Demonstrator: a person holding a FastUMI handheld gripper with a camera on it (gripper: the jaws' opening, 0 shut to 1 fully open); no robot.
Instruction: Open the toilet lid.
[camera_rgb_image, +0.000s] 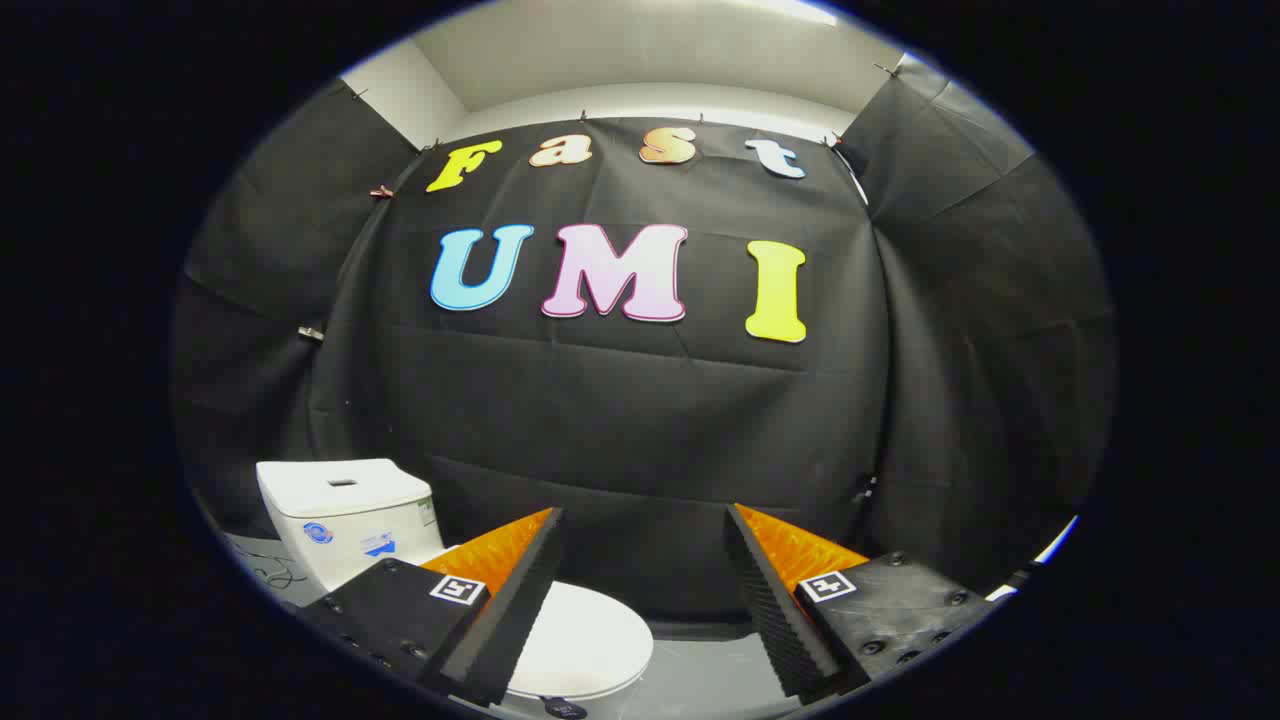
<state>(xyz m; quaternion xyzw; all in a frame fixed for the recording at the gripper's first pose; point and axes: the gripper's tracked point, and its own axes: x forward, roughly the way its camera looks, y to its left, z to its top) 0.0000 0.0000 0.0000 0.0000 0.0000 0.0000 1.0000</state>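
The tongs (645, 520) are held wide open with nothing gripped between the fingers. The closed toilet lid (585, 640) is seen below them, partly covered by the left finger, with the white cistern (345, 515) behind it against the black cloth wall (640, 420).

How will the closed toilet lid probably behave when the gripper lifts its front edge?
The toilet lid looks like smooth, glossy hard plastic, so it will probably stay stiff but may slip on the fingers. It likely swings up at the back, near the tank. The gripper is open, above it.
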